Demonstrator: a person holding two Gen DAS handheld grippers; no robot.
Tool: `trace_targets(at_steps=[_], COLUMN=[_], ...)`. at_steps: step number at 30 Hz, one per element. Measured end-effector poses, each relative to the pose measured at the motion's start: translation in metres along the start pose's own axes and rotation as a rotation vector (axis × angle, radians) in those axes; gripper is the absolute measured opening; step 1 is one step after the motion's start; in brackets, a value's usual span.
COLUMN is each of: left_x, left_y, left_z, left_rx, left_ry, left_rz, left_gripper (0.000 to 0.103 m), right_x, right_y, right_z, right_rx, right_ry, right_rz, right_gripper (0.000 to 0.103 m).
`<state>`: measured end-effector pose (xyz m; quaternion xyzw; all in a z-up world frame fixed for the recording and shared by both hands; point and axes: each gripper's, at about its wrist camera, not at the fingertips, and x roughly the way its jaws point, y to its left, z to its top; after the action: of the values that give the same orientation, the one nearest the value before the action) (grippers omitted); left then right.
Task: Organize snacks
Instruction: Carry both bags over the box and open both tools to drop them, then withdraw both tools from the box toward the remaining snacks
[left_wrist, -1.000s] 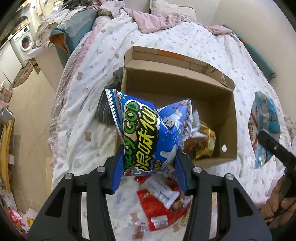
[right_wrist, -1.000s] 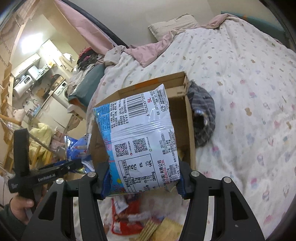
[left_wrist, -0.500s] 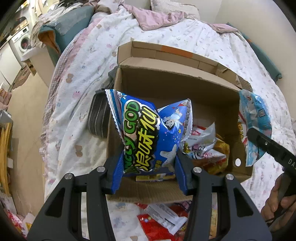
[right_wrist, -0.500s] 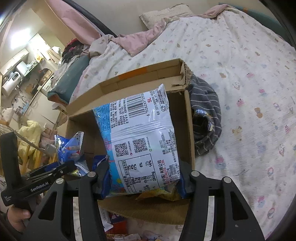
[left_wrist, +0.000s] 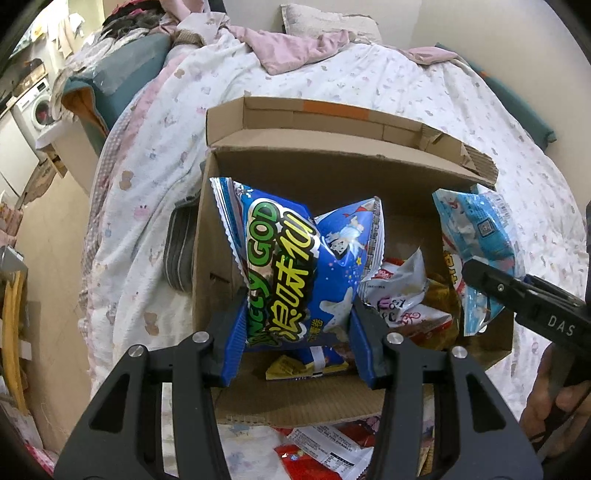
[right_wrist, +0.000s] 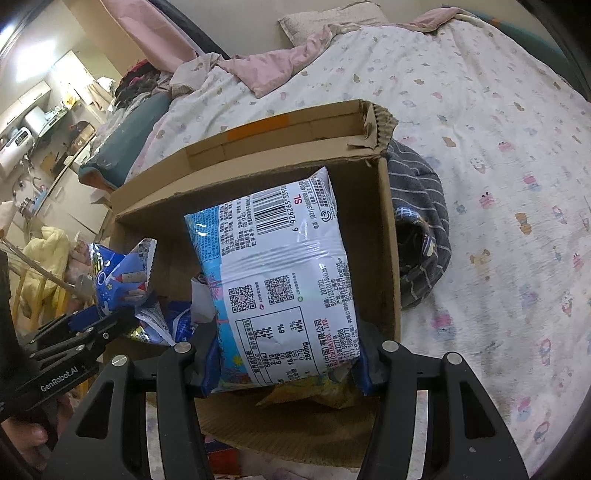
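Left wrist view, nearest first: red packets (left_wrist: 325, 454) lie on the bed (left_wrist: 424, 96) just outside the near wall of the box (left_wrist: 295, 395). Above that wall the left gripper (left_wrist: 295, 332) pinches the lower part of a blue bag (left_wrist: 295, 266) between its blue pads (left_wrist: 234, 343); the bag stands upright, puffed, over the left half of the open box. Under it on the box floor sit a yellow packet (left_wrist: 286, 367) and, toward the right wall, a white packet (left_wrist: 399, 295) on top of a gold one (left_wrist: 443, 295). At the right edge a hand (left_wrist: 546, 402) holds the right gripper (left_wrist: 491, 284), which comes in over the right wall with a pale bag (left_wrist: 476, 236). Past the box's far flap (left_wrist: 314, 122) the bed runs up to a pink blanket (left_wrist: 295, 51) and a pillow (left_wrist: 328, 22). A striped cloth (left_wrist: 179, 254) lies against the box's left wall.

Right wrist view: the right gripper (right_wrist: 282, 365) is clamped on the pale bag (right_wrist: 273, 280), its printed back showing a barcode, held tilted over the box (right_wrist: 388, 240) by the right wall. Below it a gold packet (right_wrist: 314, 397) shows on the floor. At the left, the left gripper (right_wrist: 92, 325) holds the blue bag (right_wrist: 122, 273) inside the box, with a hand (right_wrist: 26, 435) beneath at the picture's edge. The striped cloth (right_wrist: 421, 229) lies on the bed (right_wrist: 498, 147) touching the box's right wall.
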<state>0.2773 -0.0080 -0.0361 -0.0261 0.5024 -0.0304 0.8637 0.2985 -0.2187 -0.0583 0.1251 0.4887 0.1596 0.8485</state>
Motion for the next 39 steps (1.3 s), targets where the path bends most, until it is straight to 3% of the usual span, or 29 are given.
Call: trace_targets(at_steps=[6,14,19,39], left_x=[0.000,0.002,-0.005,-0.012], left_y=[0.000,0.000,0.001,0.005], left_z=[-0.003,-0.006,-0.005,-0.007], left_rx=[0.008,0.010,-0.005,-0.022], left_ry=[0.006,0.026,0.003,-0.023], left_rz=[-0.007,-0.016,-0.021,-0.020], left_gripper=[0.048,0.052,0.080,0.082], right_x=[0.003,-0.003,-0.012,-0.019], right_y=[0.004,-0.001,0.000,0.004], right_z=[-0.002,0.001,0.003,0.005], right_rx=[0.005,0.042,0.041,0.018], right_ry=[0.007,-0.019,-0.054,-0.070], right_rz=[0.050,0.086,0.112,0.109], right_gripper=[0.060,0.089,0.098,0.098])
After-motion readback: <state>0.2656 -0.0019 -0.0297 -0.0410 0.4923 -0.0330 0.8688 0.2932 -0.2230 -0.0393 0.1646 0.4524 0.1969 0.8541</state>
